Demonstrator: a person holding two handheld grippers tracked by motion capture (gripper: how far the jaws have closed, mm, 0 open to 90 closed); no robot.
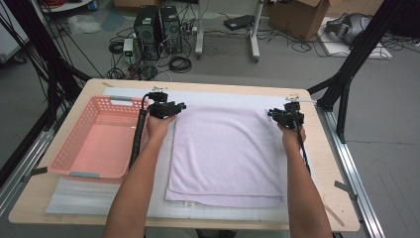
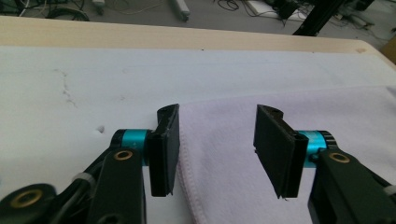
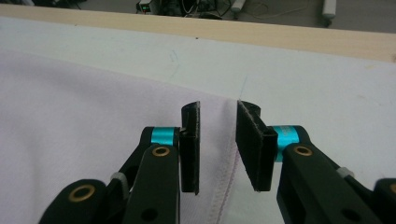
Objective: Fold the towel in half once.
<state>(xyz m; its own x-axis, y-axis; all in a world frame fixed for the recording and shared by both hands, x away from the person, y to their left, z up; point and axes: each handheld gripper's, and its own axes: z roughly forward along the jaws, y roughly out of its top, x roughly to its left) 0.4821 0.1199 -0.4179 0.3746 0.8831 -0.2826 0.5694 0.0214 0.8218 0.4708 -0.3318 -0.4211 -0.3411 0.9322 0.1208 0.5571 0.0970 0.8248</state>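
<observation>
Towel lies flat on white mat, wooden table.

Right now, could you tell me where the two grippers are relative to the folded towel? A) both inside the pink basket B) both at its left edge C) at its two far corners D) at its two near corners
C: the left gripper and right gripper sit at the far corners of the lilac towel, jaws apart.

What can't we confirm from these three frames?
- High view: jaw gaps of the left gripper and right gripper are too small to read.
- High view: the tag at the near edge of the folded lilac terry towel is too small.
- High view: the pink slotted plastic basket has its near wall's inside hidden by its rim.
</observation>
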